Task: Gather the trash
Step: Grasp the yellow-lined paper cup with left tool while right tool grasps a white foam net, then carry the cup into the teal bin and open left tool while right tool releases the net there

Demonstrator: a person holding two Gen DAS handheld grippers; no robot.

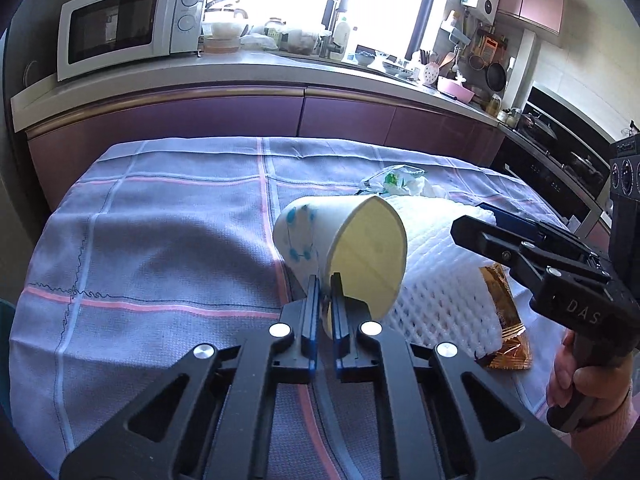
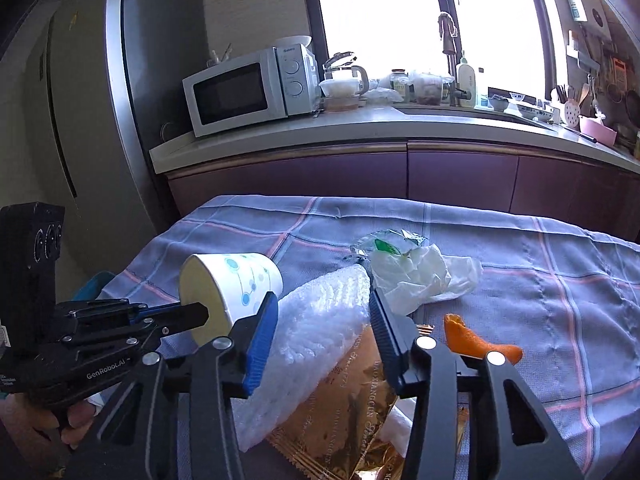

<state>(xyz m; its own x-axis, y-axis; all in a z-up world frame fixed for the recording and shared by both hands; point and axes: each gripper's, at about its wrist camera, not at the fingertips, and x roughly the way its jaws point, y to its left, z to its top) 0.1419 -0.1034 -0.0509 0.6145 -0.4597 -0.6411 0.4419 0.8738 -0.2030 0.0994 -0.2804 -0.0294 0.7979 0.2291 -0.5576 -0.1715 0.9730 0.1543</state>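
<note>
Left gripper (image 1: 325, 280) pinches paper cup (image 1: 340, 252) over checked tablecloth (image 1: 160, 240); right gripper (image 2: 324, 304) gapes.

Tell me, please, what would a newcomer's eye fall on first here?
The paper cup, tipped on its side and pinched at the rim by the left gripper. Beside it, the white foam net lies between the open right gripper's fingers, over a gold wrapper.

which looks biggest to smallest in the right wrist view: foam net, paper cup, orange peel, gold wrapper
1. foam net
2. gold wrapper, close to the foam net in apparent size, and both lie nearest the camera and partly hidden, so their order is unsure
3. paper cup
4. orange peel
</note>
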